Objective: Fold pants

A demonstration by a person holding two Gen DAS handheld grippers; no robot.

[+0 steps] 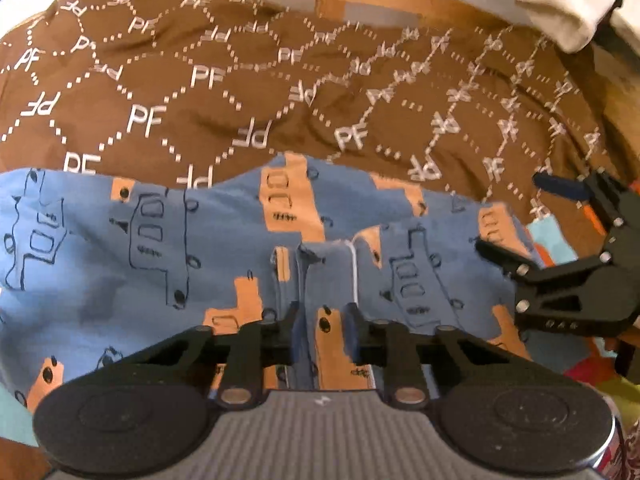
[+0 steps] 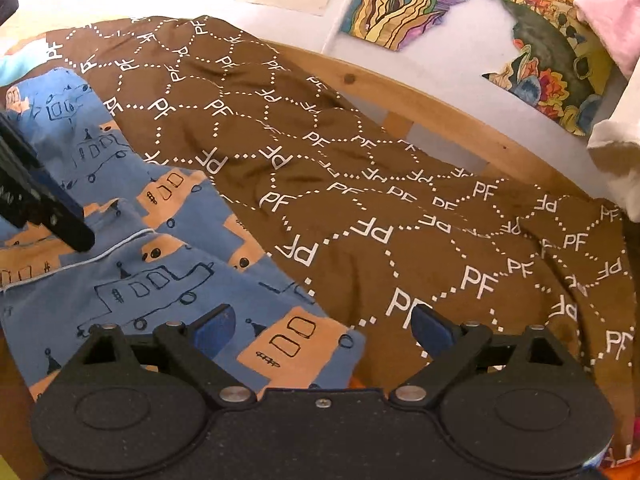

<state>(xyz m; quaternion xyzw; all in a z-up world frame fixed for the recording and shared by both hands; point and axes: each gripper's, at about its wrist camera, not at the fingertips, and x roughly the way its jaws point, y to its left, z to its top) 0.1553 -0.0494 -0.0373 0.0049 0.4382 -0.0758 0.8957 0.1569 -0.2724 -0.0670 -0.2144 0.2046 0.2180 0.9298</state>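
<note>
Brown cloth (image 1: 224, 92) printed with white PF letters covers the bed I work over, a pine frame rail (image 2: 404, 92) behind it and bright drawings (image 2: 420, 4) on the white wall. My blue pants (image 1: 140, 248) with orange trucks lie on the cloth's near side. I have my left gripper (image 1: 323, 326) clamped on a fold of them. My right gripper (image 2: 322, 326) hangs spread apart over their edge, gripping nothing.

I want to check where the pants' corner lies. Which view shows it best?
The right wrist view: the pants end in a flat corner between the open right gripper jaws. The left wrist view shows only their wide middle, corner hidden.
</note>
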